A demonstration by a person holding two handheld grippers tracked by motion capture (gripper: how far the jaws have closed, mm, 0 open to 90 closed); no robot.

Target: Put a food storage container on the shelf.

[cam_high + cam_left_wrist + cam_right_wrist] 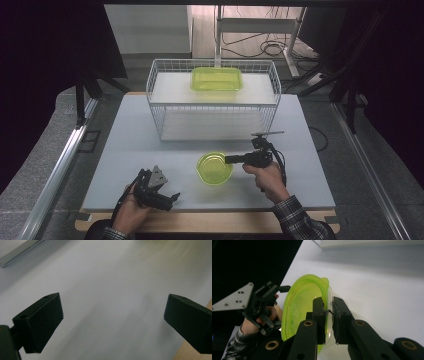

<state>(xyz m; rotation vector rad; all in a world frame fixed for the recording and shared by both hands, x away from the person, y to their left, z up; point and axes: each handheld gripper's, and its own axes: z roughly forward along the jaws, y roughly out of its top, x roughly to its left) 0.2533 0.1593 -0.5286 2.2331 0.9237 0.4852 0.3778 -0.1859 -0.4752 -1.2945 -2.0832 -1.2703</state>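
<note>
A small yellow-green plastic bowl (214, 169) sits near the front middle of the grey table top (125, 145). My right gripper (229, 160) is shut on the bowl's right rim; in the right gripper view its jaws pinch the bowl (299, 305) wall, one inside and one outside, at the gripper's tips (327, 311). My left gripper (171, 198) is held low at the front left, apart from the bowl, with its jaws wide open over bare table (112, 290). The left gripper (262, 302) and its hand also appear beyond the bowl.
A white wire basket (212, 97) stands at the back middle of the table, with a yellow-green rectangular container (217, 79) on its upper shelf. Metal rails (60, 165) run along the table's left and right. The wooden table edge (210, 222) lies at the front.
</note>
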